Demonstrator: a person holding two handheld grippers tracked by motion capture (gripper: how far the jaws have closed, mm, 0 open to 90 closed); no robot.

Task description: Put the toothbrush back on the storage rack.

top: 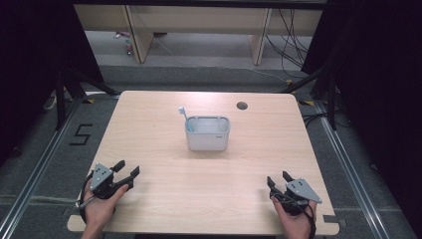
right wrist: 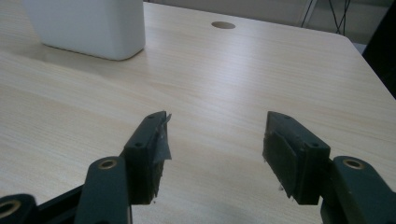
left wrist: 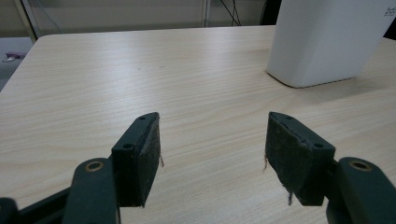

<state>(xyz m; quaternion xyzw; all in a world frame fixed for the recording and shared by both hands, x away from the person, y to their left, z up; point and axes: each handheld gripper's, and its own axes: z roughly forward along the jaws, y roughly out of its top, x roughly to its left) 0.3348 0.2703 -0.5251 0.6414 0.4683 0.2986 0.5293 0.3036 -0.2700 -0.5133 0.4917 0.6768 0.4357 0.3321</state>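
A white rectangular holder (top: pixel 207 133) stands at the middle of the wooden table (top: pixel 149 129), with a toothbrush (top: pixel 183 113) leaning out of its far left corner. My left gripper (top: pixel 127 169) rests near the front left edge, open, with only bare table between its pads (left wrist: pixel 152 154). The holder (left wrist: pixel 322 39) rises ahead of it to the right. At the front right my right gripper (top: pixel 278 179) is open and holds nothing, its pads (right wrist: pixel 156 149) apart. The holder (right wrist: pixel 88 25) lies ahead of it to the left.
A round cable hole (top: pixel 242 105) sits near the table's far edge, also seen as the hole (right wrist: pixel 223 24) in the right gripper view. Dark stands and cables surround the table on the floor. Wooden furniture legs stand beyond the far edge.
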